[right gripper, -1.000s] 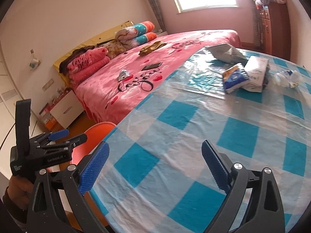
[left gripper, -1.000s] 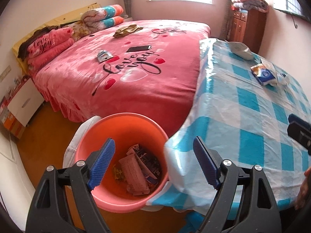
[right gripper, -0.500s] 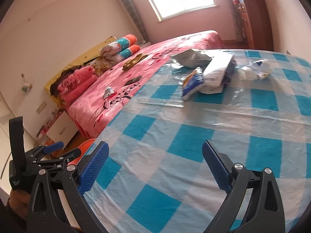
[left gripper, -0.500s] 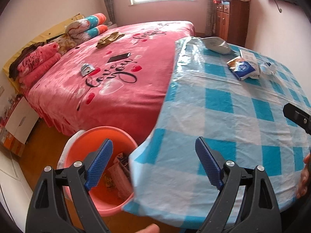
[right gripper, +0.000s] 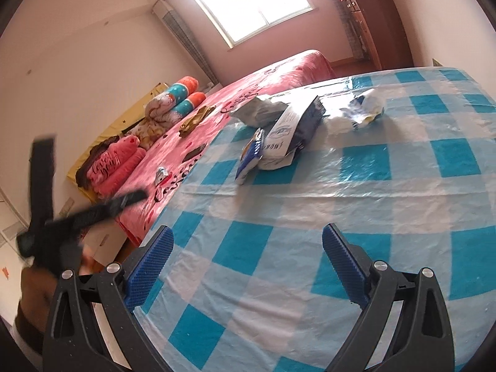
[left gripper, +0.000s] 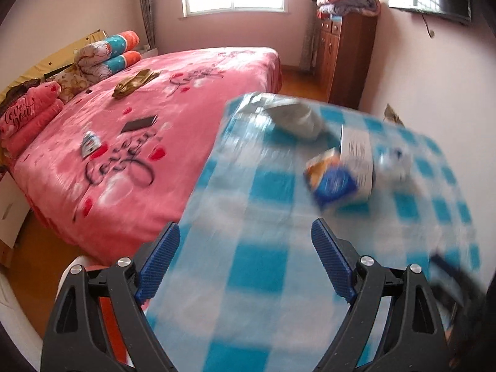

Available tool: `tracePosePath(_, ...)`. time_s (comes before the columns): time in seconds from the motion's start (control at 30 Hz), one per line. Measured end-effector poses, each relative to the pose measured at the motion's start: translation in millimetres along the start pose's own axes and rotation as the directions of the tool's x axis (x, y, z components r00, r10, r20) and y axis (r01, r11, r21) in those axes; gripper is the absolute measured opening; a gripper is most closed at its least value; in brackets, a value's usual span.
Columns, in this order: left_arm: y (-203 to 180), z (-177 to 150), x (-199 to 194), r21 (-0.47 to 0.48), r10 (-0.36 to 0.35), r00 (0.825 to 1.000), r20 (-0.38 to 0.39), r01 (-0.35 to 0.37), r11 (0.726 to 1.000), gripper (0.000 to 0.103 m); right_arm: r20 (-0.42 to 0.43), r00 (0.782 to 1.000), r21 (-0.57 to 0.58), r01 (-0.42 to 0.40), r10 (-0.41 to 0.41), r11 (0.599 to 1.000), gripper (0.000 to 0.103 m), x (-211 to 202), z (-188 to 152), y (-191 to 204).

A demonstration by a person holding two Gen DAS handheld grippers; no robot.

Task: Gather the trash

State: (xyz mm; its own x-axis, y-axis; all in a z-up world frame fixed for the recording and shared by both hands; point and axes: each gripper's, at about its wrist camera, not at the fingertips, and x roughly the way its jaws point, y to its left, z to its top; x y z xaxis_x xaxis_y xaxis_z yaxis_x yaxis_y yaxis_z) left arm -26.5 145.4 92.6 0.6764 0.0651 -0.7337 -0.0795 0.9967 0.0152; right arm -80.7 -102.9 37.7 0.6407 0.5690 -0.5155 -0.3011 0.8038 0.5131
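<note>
Trash lies at the far side of the blue-checked table (right gripper: pixel 310 248): a blue and orange packet (right gripper: pixel 251 158), a white and dark blue carton (right gripper: pixel 291 136), a grey bag (right gripper: pixel 260 111) and a crumpled white wrapper (right gripper: pixel 362 111). My right gripper (right gripper: pixel 246 263) hangs open over the near table edge, well short of the pile, with nothing between its fingers. My left gripper (left gripper: pixel 245 257) is open and empty too, over the table's left corner. This view is blurred, with the packet (left gripper: pixel 333 183) ahead. The orange bin (left gripper: pixel 105 307) shows only as a sliver under its left finger.
A pink bed (left gripper: pixel 186 93) runs along the table's left side, with a phone (left gripper: pixel 139 124), a small wrapper (left gripper: pixel 90 144) and folded quilts on it. A wooden cabinet (left gripper: pixel 347 55) stands in the far corner. The left gripper's fingers (right gripper: pixel 124 200) show blurred at the left.
My left gripper swung up and right from over the orange bin to over the table, so the bin nearly left its view. My right gripper moved closer to the trash pile and rolled.
</note>
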Motion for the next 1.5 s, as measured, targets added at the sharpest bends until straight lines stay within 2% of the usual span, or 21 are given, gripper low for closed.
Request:
tracePosePath(0.2,-38,76,65,-0.076,-0.076,0.997,-0.025,0.074,0.994,0.087,0.001,1.000,-0.007,-0.017,0.017,1.000,0.096,-3,2,-9)
tracePosePath(0.37,-50,117,124,-0.169,-0.103,0.993,-0.060,0.092,0.981,0.087,-0.017,0.999,0.001,-0.035,0.035,0.999,0.096,2,3,-16)
tracePosePath(0.47,-51,131,161,-0.242,-0.141,0.986,-0.091,0.116,0.963,0.084,-0.015,0.998,0.041,-0.063,0.063,0.997,0.096,2,5,-25)
tracePosePath(0.6,-50,145,194,-0.299,-0.144,0.983,-0.111,0.105,0.948,0.080,-0.009,0.994,0.110,-0.108,0.109,0.988,0.096,2,6,-40)
tracePosePath(0.73,-43,152,215,-0.343,-0.139,0.983,-0.120,0.090,0.935,0.080,-0.009,0.994,0.117,-0.107,0.109,0.987,0.096,2,6,-45)
tracePosePath(0.9,-40,160,233,-0.370,-0.183,0.975,-0.126,0.125,0.920,0.080,-0.020,0.992,0.129,-0.118,0.122,0.985,0.096,3,5,-48)
tracePosePath(0.97,-42,160,238,-0.368,-0.187,0.973,-0.137,0.125,0.922,0.080,-0.018,0.992,0.131,-0.121,0.125,0.984,0.096,2,5,-48)
tracePosePath(1.1,-50,157,242,-0.331,-0.159,0.976,-0.149,0.103,0.938,0.072,-0.011,0.991,0.151,-0.128,0.131,0.980,0.096,1,6,-53)
tracePosePath(1.27,-68,147,233,-0.254,-0.179,0.973,-0.148,0.137,0.957,0.069,-0.003,0.990,0.186,-0.136,0.139,0.973,0.096,-1,6,-60)
tracePosePath(1.5,-106,110,199,-0.100,-0.237,0.950,-0.203,0.220,0.970,0.067,0.042,0.997,0.180,-0.077,0.071,0.981,0.096,-16,9,-68)
